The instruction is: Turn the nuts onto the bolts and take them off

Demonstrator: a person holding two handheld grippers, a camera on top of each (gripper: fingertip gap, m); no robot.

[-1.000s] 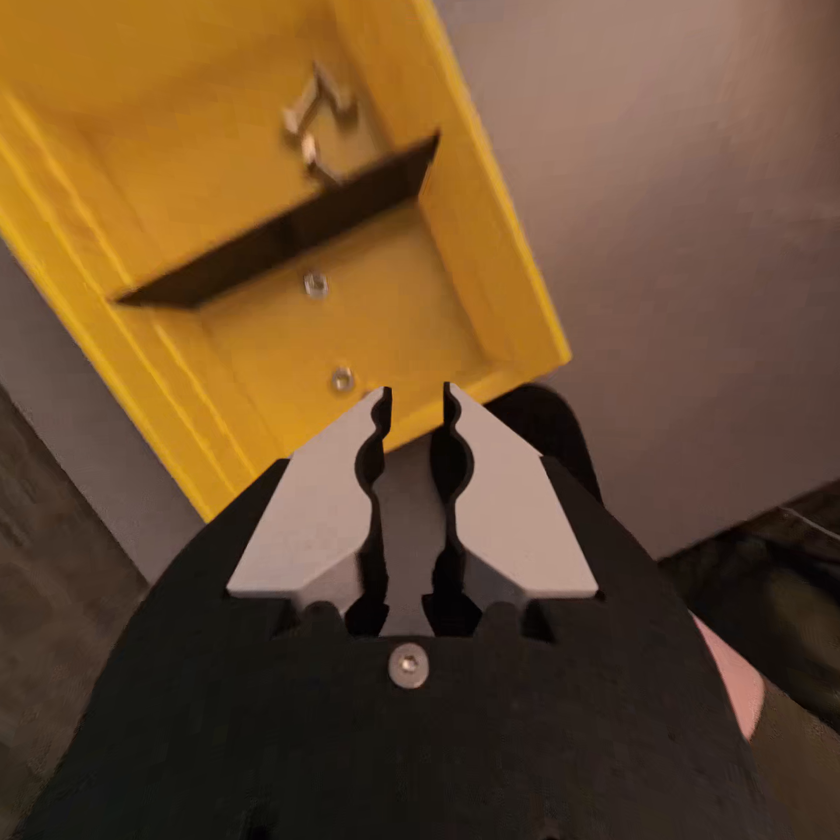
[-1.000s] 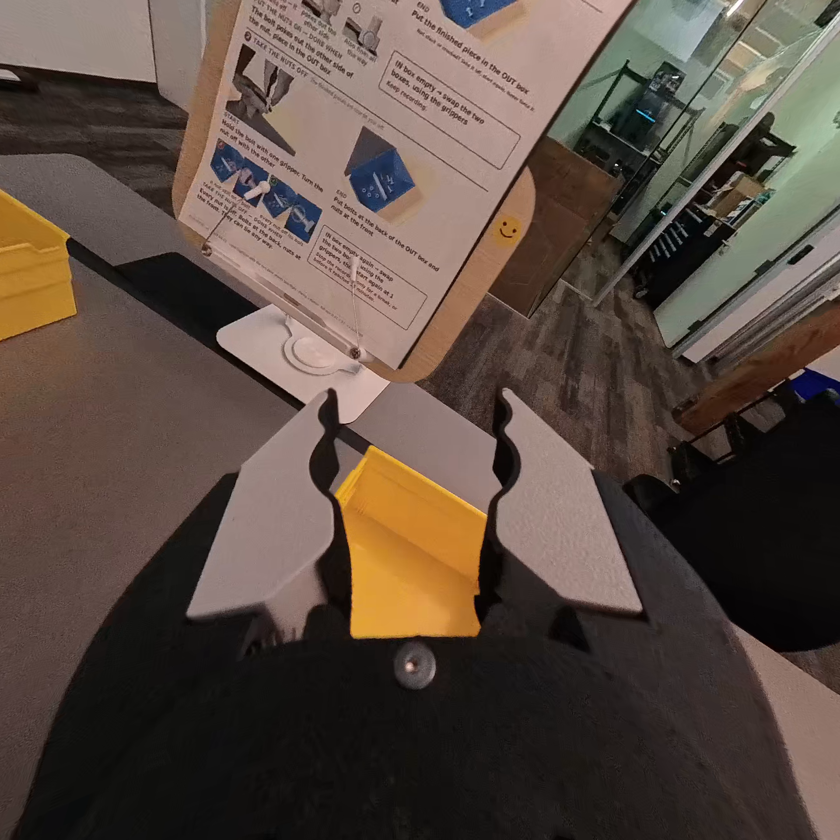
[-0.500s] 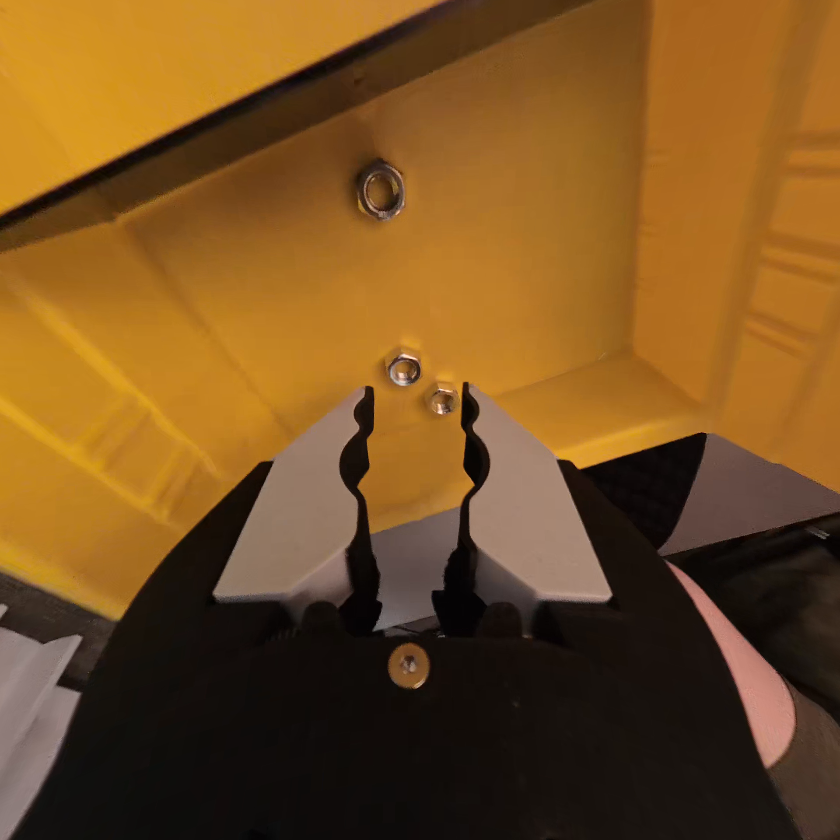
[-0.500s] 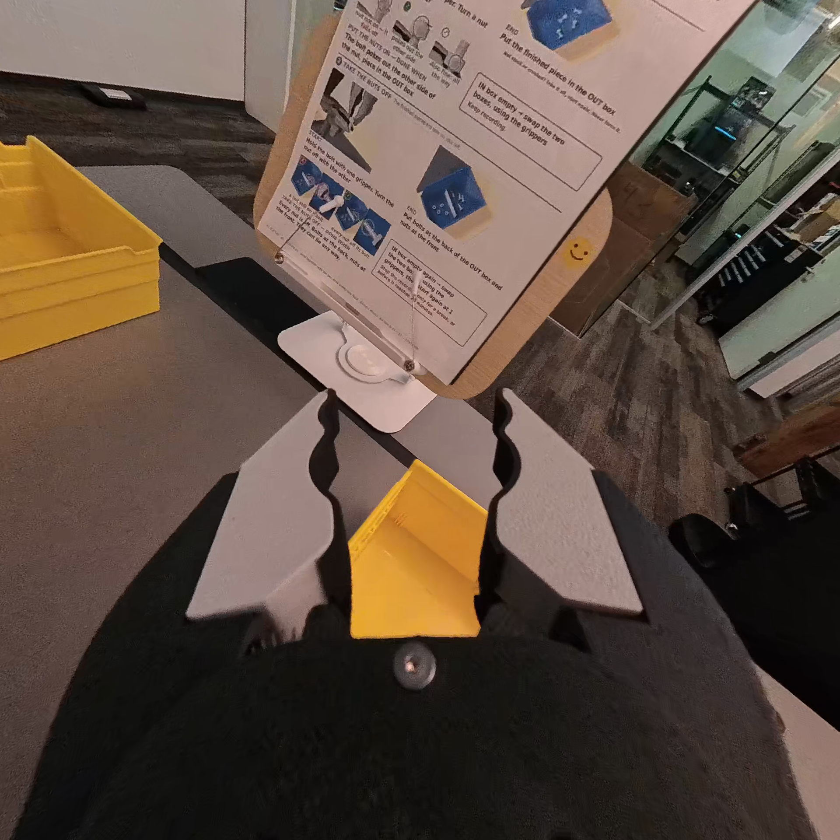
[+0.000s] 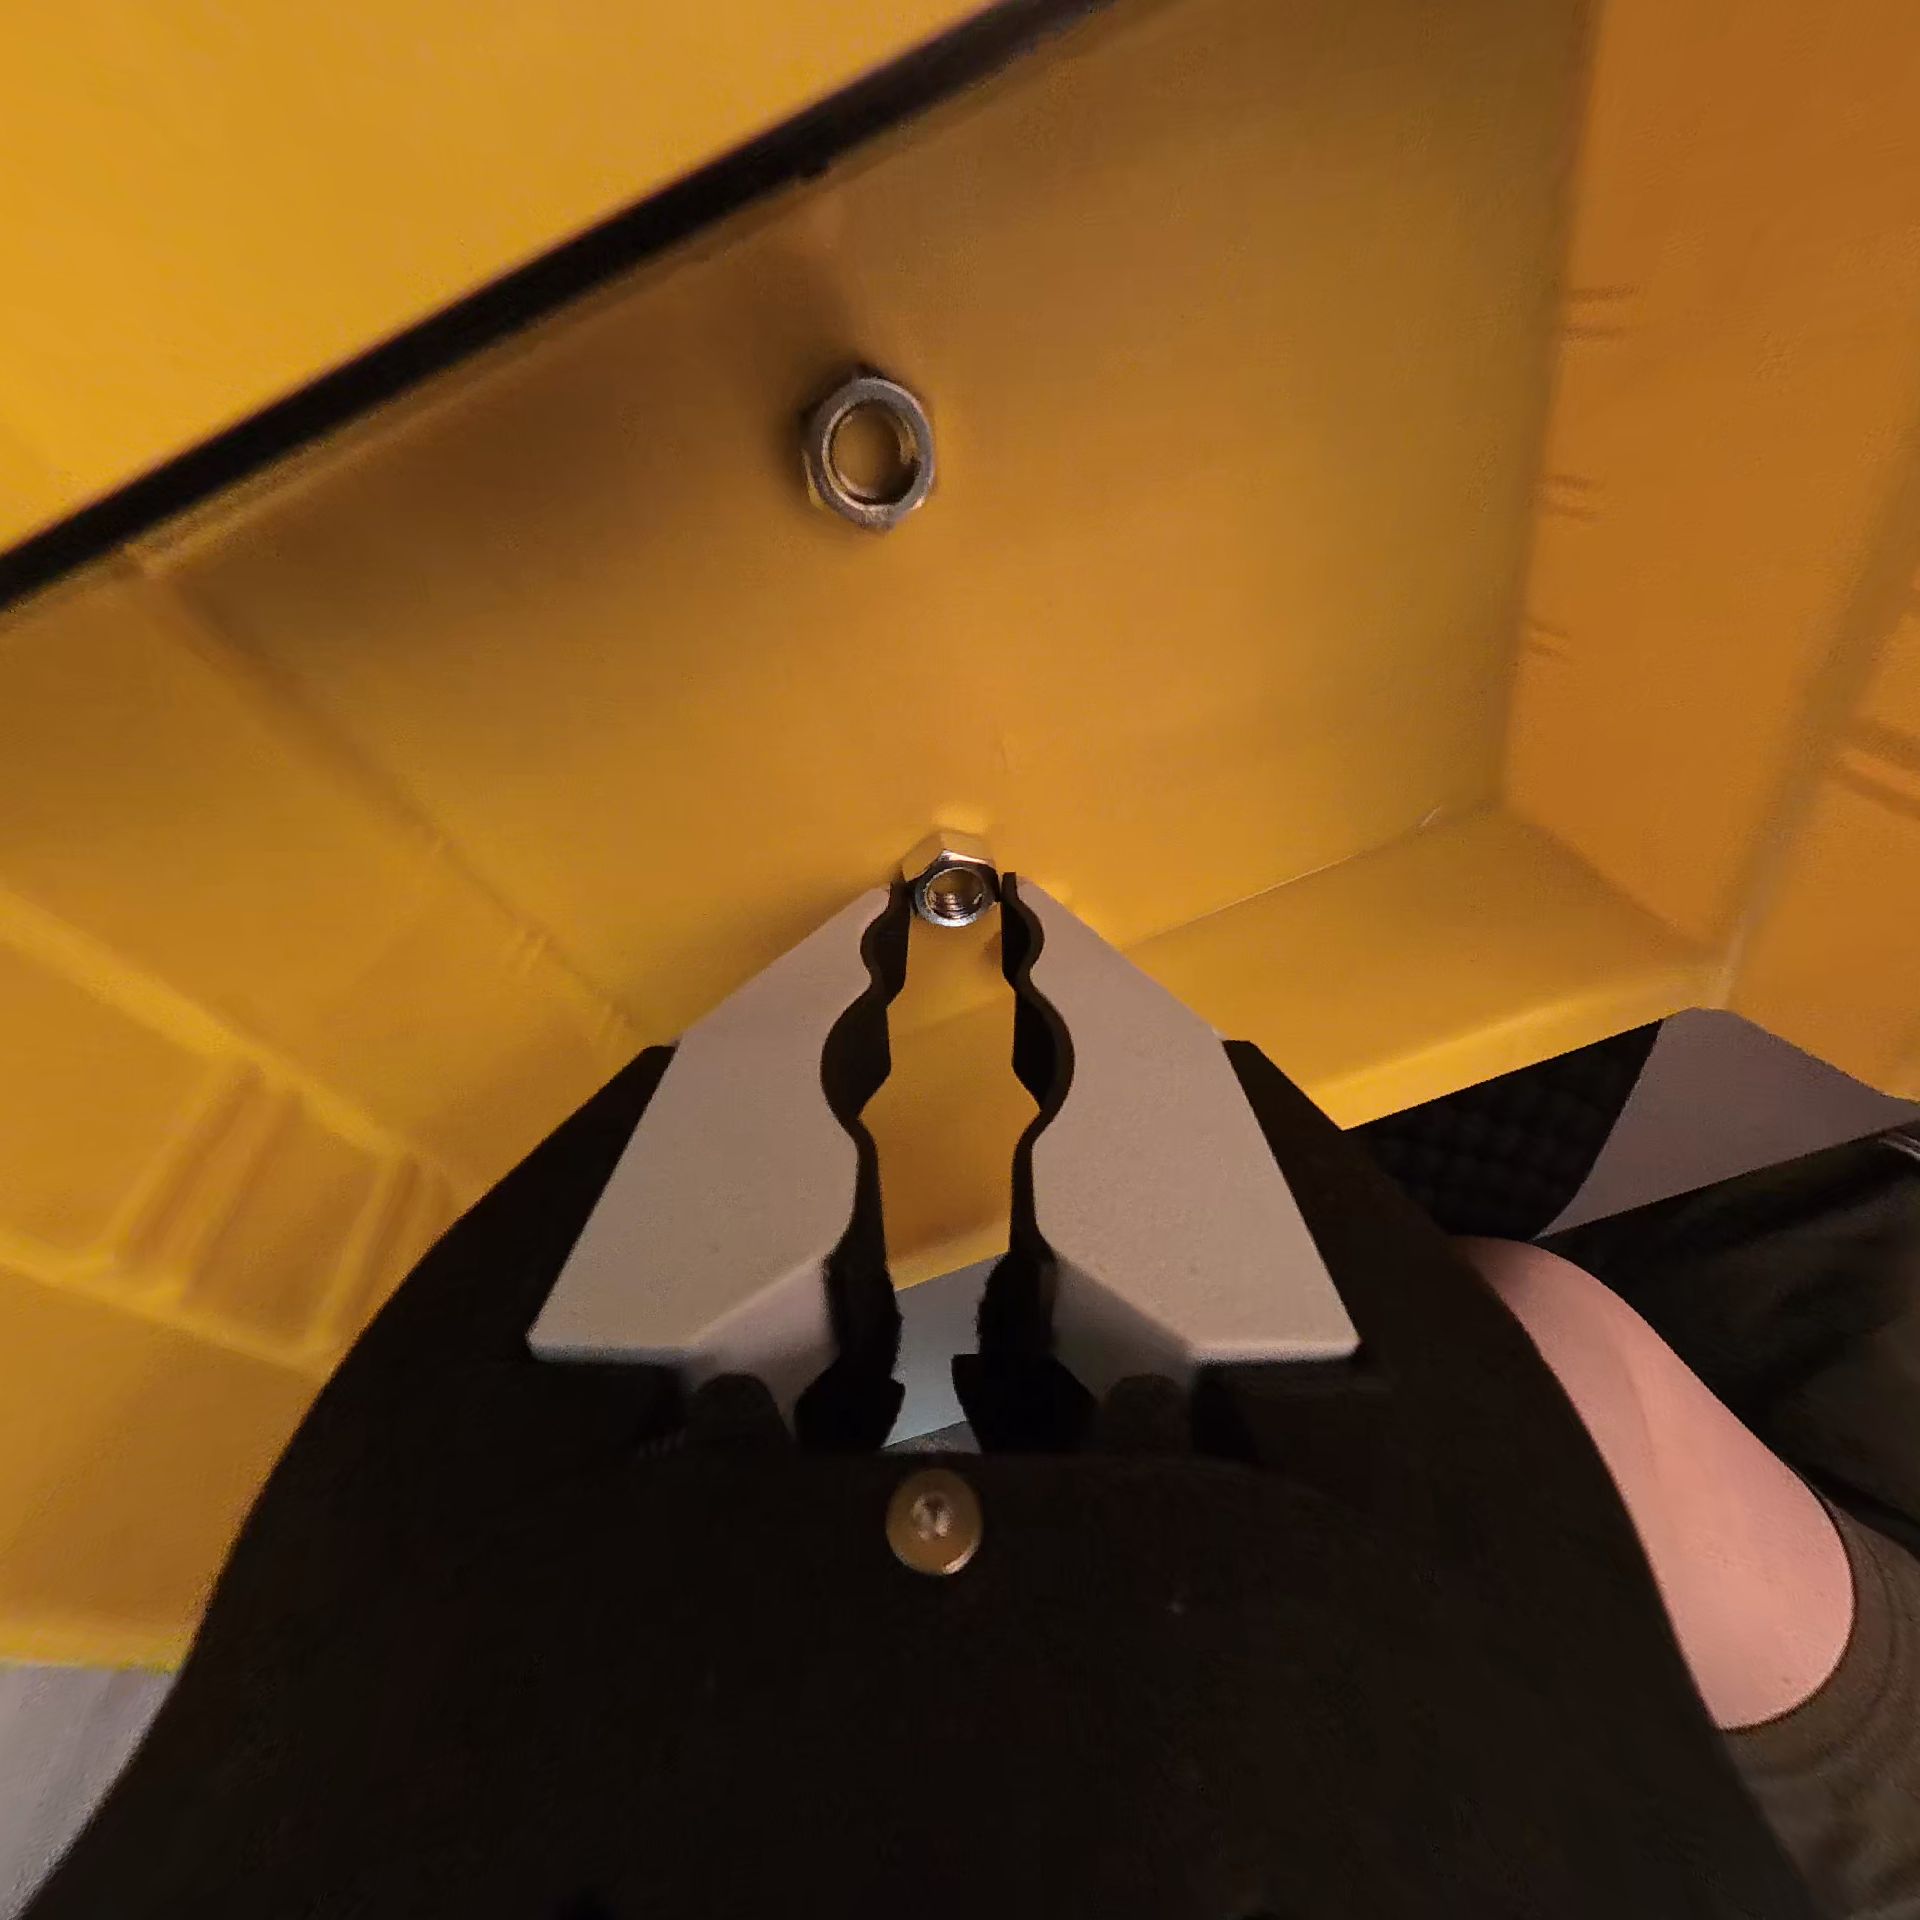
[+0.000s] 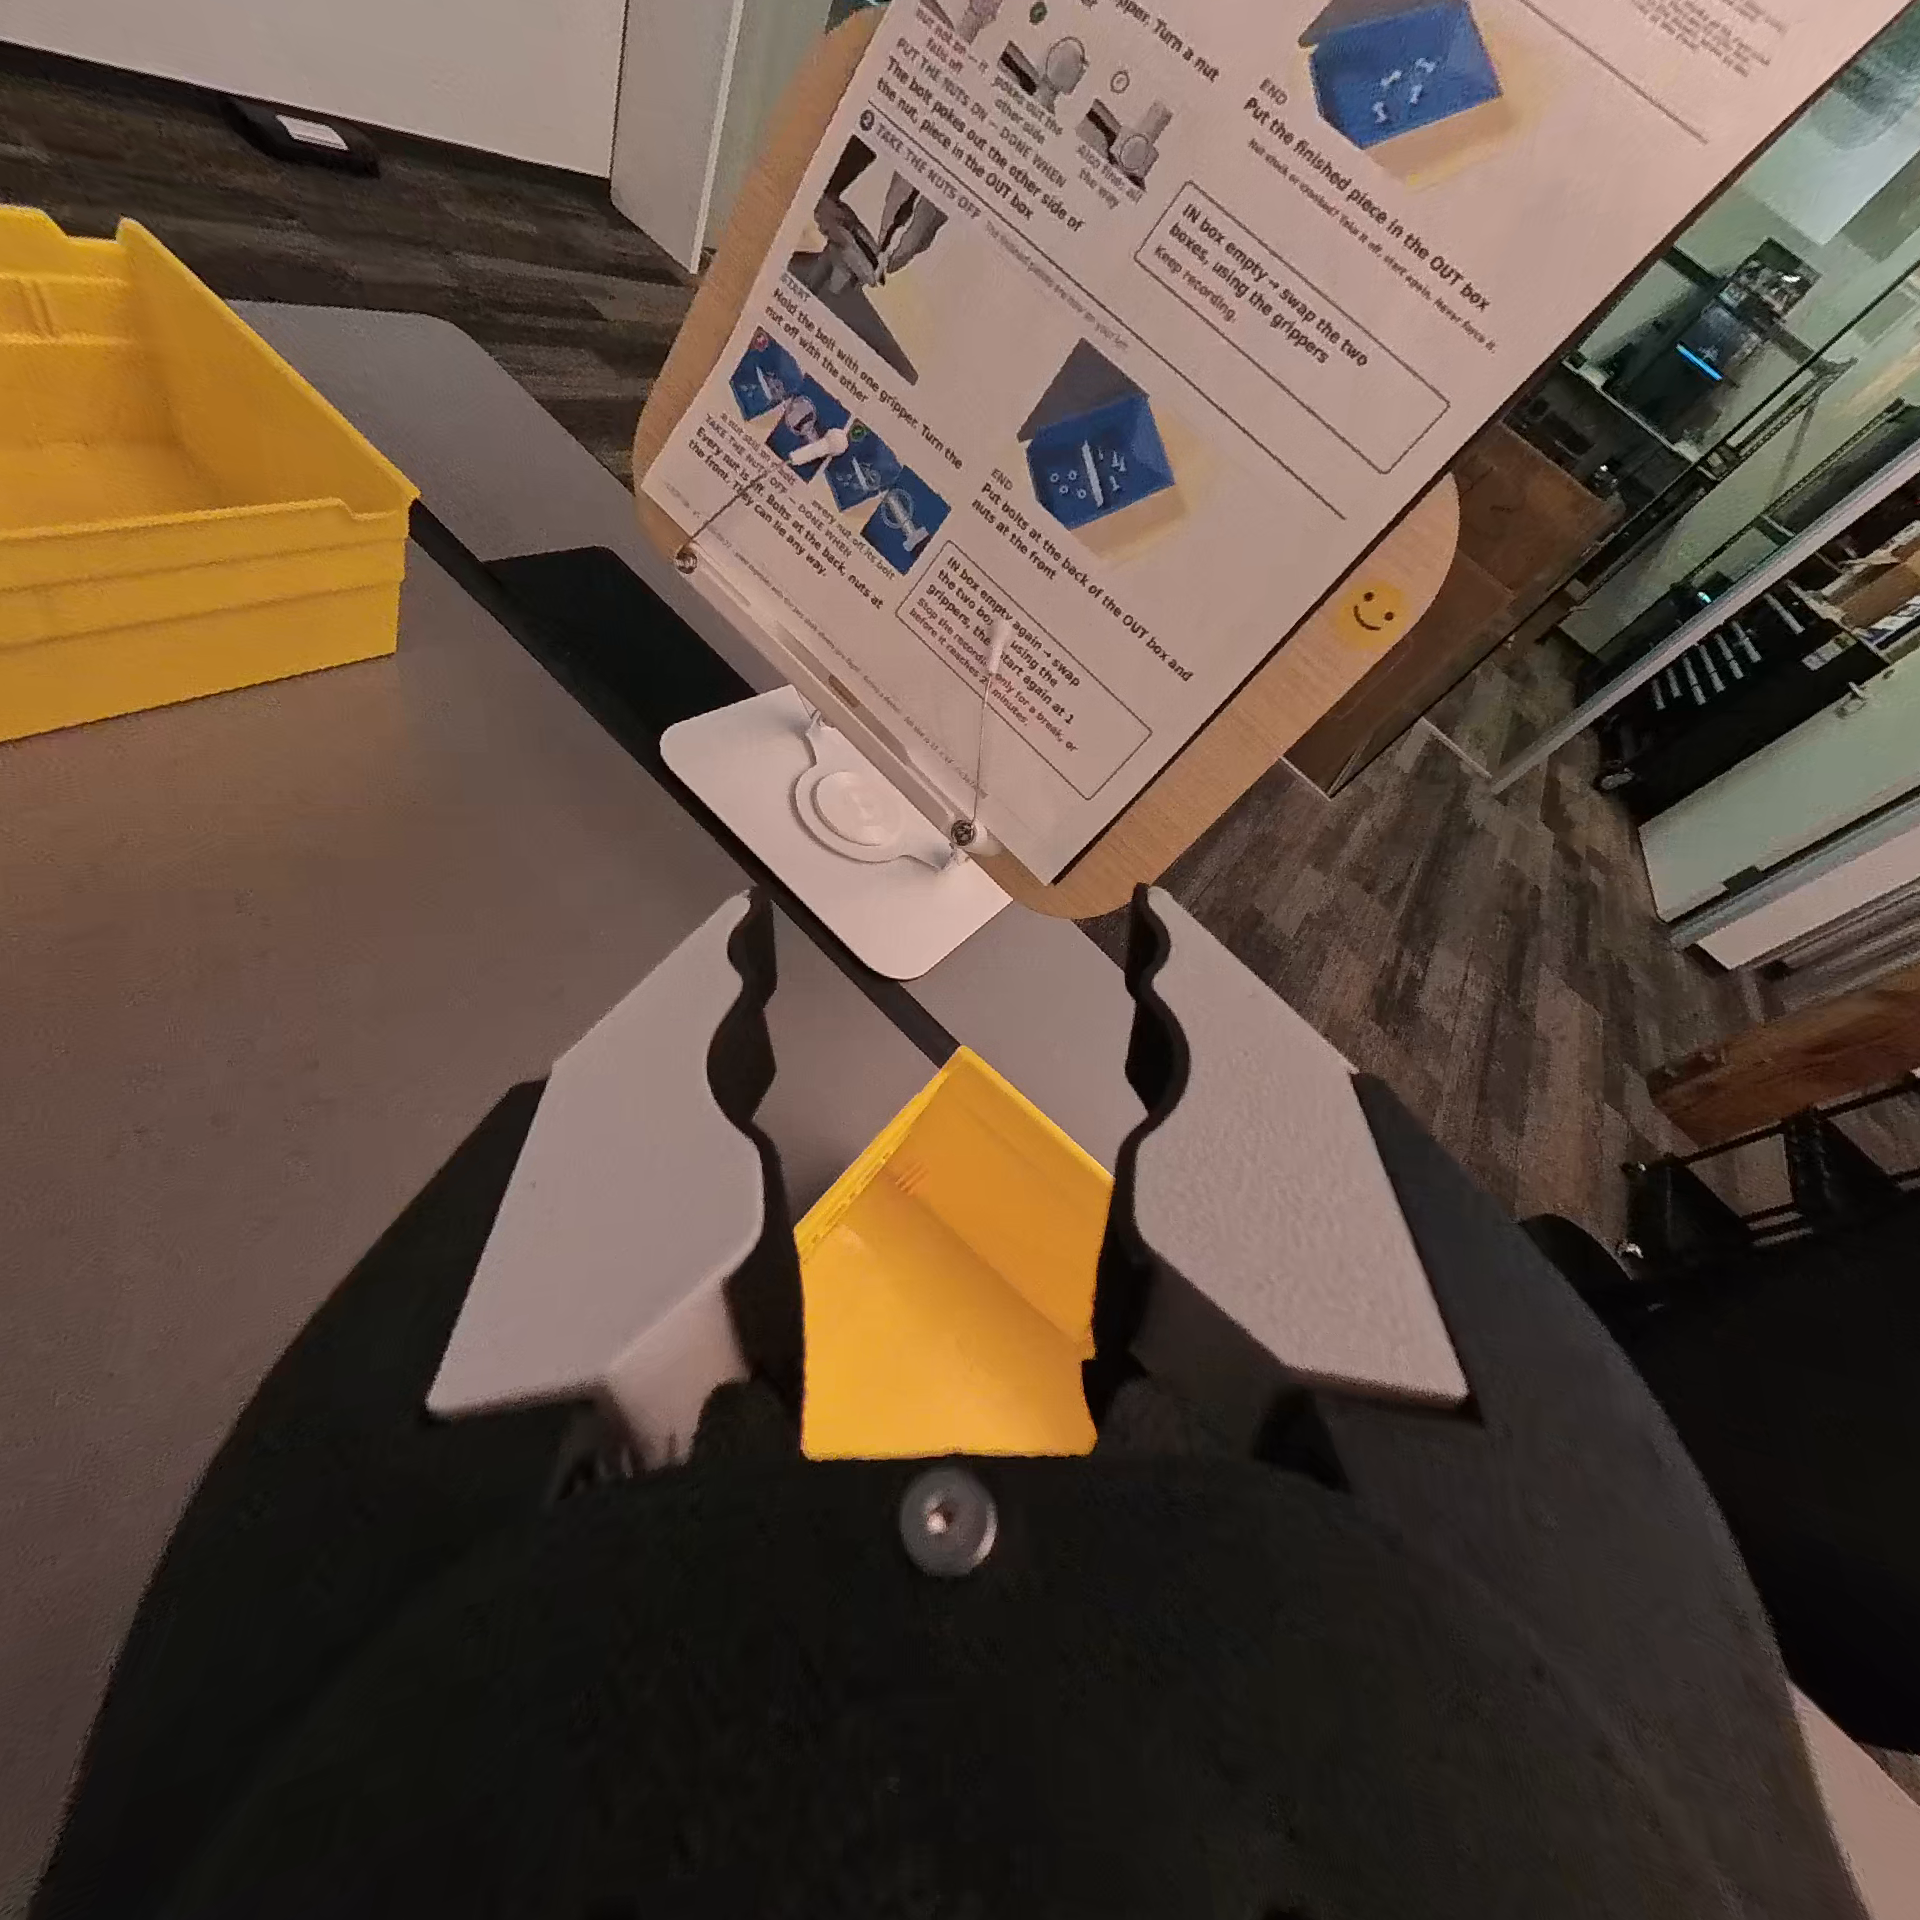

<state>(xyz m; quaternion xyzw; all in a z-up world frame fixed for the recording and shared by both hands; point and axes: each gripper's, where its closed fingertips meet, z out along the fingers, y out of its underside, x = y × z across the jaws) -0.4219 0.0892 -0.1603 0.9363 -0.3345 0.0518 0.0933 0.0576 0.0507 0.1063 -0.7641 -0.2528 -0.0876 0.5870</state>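
Observation:
In the left wrist view my left gripper (image 5: 948, 910) is down inside the front compartment of a yellow bin (image 5: 1351, 540). Its fingertips are closed on a small silver hex nut (image 5: 952, 891) on the bin floor. A larger nut (image 5: 869, 453) lies farther in, near the black divider (image 5: 416, 343). No bolts are in view. In the right wrist view my right gripper (image 6: 945, 914) is open and empty, held above a corner of a yellow bin (image 6: 935, 1299) on the grey table (image 6: 312, 987).
A second yellow bin (image 6: 208, 540) stands at the table's far left. An instruction board (image 6: 1143, 364) on a white base (image 6: 852, 831) stands just ahead of the right gripper. The table edge and floor lie to the right. A hand (image 5: 1662, 1507) shows behind the left gripper.
My left gripper dropped into the bin's front compartment and its fingers closed on one small nut. The second small nut beside it is out of sight. The right gripper's view shifted slightly.

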